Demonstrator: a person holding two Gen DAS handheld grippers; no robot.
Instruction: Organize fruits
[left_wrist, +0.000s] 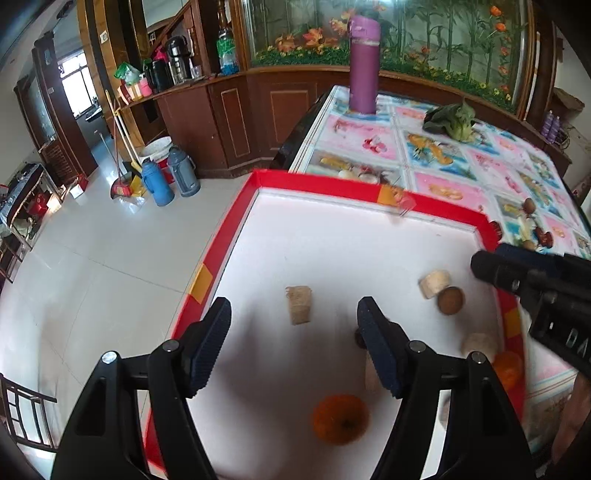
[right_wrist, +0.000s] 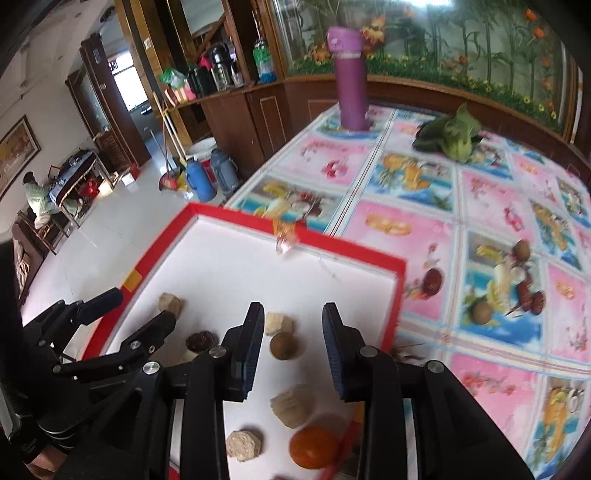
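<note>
A red-rimmed white tray (left_wrist: 243, 221) (right_wrist: 391, 295) holds the fruits. In the left wrist view my left gripper (left_wrist: 293, 343) is open above the tray floor, with a beige cut piece (left_wrist: 299, 304) just ahead and an orange (left_wrist: 340, 419) lying below between its fingers. A brown round fruit (left_wrist: 450, 300) and more beige pieces lie to the right. My right gripper (right_wrist: 293, 339) is open over the brown round fruit (right_wrist: 283, 345), holding nothing. A beige chunk (right_wrist: 291, 404), an orange fruit (right_wrist: 314, 446) and a dark red fruit (right_wrist: 201, 340) lie nearby. The left gripper (right_wrist: 138, 310) shows at the left.
Loose brown fruits (right_wrist: 482, 313) and dark red ones (right_wrist: 532, 299) lie on the fruit-print tablecloth (right_wrist: 424, 177) right of the tray. A purple bottle (right_wrist: 351, 81) and leafy greens (right_wrist: 450, 138) stand at the far side. The tray's left side is at the table edge, with floor below.
</note>
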